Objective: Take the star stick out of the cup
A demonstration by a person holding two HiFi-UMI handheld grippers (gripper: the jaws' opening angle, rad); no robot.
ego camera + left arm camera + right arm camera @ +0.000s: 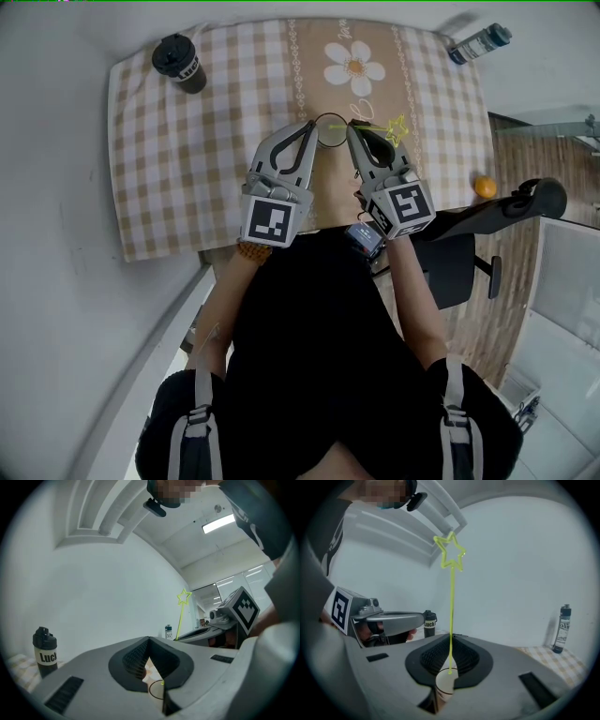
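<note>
A pale cup (pixel 330 134) stands on the checked tablecloth (pixel 187 169), just beyond both grippers. The yellow-green star stick (pixel 451 597) rises from the cup's mouth, its star (pixel 397 127) up in the air. My right gripper (pixel 451 638) is shut on the stick's thin shaft, above the cup (pixel 444 686), and the stick's lower end sits at the rim. In the head view my right gripper (pixel 351 129) is at the cup's right side. My left gripper (pixel 312 125) hovers at the cup's left side, shut with nothing between its tips (pixel 149 640). Below them the cup's rim (pixel 154 693) shows.
A black tumbler (pixel 178 63) stands at the table's far left corner and a water bottle (pixel 480 42) lies at the far right. An orange ball (pixel 485 187) and a dark chair (pixel 459 253) are off the table's right edge.
</note>
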